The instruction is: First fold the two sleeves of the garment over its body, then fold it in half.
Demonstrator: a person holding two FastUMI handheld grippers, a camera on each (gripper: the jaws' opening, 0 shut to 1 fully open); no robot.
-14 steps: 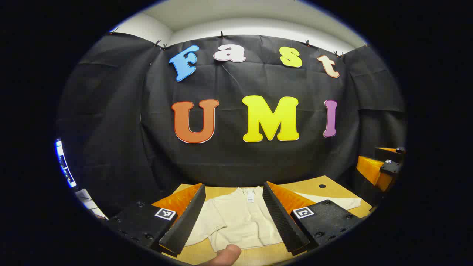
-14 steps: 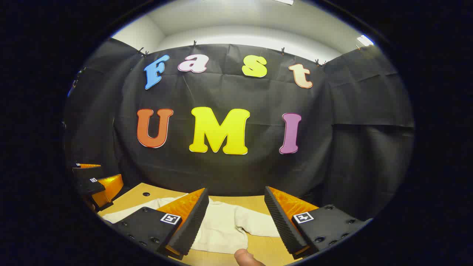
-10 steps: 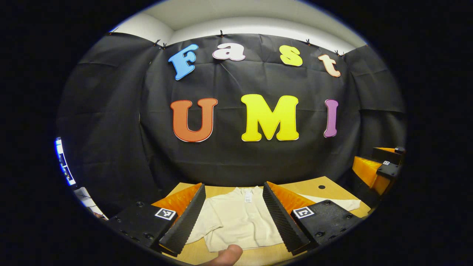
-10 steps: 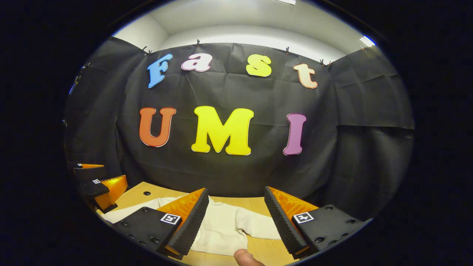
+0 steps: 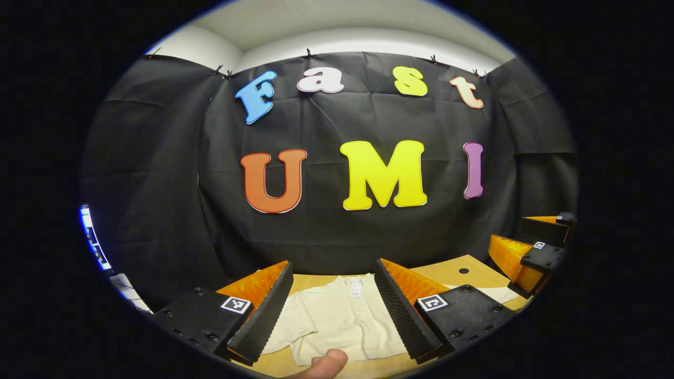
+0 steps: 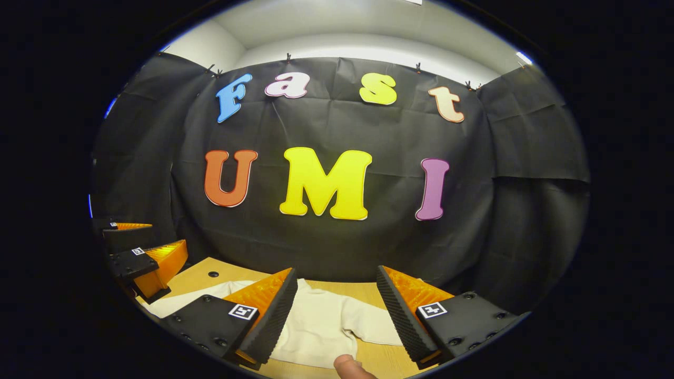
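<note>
On wooden table (image 5: pixel 447 273), soft cream garment (image 5: pixel 337 321), ridged open left gripper (image 5: pixel 333 310)

Each hand-held gripper (image 5: pixel 333 310) has ridged fingers, square coded markers, screwed mounts

Lighting was even and bright from overhead; a glaring strip lay along the ceiling (image 5: pixel 363 37) at top. Focus was sharp centrally. Fisheye bending was strong at the edges.

So there's a light wooden worktop (image 5: pixel 447 271) along the bottom of both views, small dark hole (image 5: pixel 463 271) at lower right in the left gripper view. A cream garment (image 5: pixel 337 321) lies flat on it, bottom centre.
</note>
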